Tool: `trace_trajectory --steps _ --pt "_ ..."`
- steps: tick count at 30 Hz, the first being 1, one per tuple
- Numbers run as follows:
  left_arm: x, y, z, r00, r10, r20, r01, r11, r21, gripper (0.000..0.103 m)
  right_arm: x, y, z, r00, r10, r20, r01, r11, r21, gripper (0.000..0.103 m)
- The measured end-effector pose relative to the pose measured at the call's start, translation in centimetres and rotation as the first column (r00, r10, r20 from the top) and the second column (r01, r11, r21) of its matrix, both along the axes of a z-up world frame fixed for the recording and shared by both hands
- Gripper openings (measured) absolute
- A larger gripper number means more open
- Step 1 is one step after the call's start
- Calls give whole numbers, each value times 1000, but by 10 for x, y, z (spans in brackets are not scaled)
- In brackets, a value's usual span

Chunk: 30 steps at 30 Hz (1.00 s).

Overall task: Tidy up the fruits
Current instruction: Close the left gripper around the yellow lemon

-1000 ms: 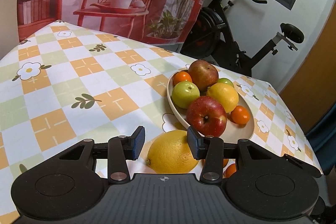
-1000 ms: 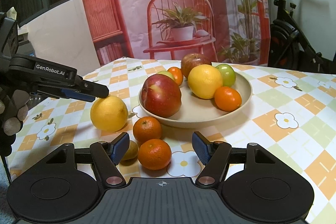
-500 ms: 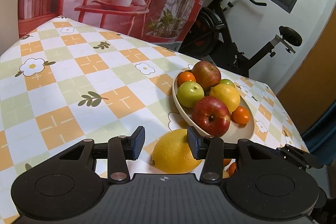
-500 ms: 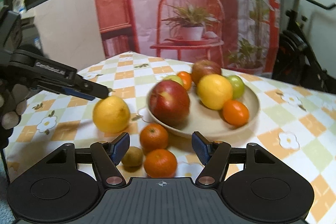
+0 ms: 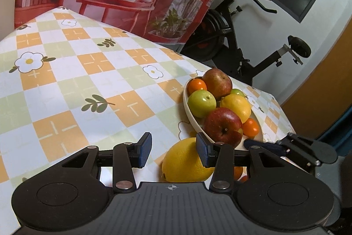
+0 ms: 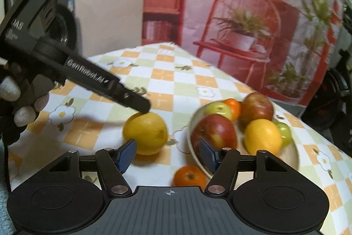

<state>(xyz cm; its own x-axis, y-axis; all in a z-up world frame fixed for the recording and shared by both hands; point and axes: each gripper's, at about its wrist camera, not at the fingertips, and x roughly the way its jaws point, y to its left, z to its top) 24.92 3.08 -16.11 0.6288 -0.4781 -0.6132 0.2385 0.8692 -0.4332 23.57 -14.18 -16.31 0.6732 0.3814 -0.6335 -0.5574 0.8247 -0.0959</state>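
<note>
Smooth cloth, matt plastic, glossy fruit

The checked tablecloth looks smooth, faintly shiny; on it, a matt cream bowl, glossy apple, pebbly lemon. Gripper bodies: matt black plastic.

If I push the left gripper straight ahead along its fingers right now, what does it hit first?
Most likely the yellow lemon on the tablecloth: it lies just ahead of the left gripper, offset toward one finger, jaws open. Depth is unclear; the bowl lies beyond.
</note>
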Motion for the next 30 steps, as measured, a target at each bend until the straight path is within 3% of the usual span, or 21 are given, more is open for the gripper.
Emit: trace_trajectory --steps 12,15,23,30 --pt "6 12 -5 1000 4 -11 -4 1000 -11 47 24 30 -20 992 21 -121 -21 1000 5 50" --pt "7 18 -7 1000 26 -19 -26 1000 -9 44 28 31 -22 993 16 -117 -14 1000 16 50" --pt "12 27 -1 999 23 -30 -26 990 -136 44 29 40 -20 995 36 -88 -37 999 0 50" --pt "15 16 -10 999 -25 -48 20 995 -96 44 31 48 -18 996 50 -79 -50 999 1 50"
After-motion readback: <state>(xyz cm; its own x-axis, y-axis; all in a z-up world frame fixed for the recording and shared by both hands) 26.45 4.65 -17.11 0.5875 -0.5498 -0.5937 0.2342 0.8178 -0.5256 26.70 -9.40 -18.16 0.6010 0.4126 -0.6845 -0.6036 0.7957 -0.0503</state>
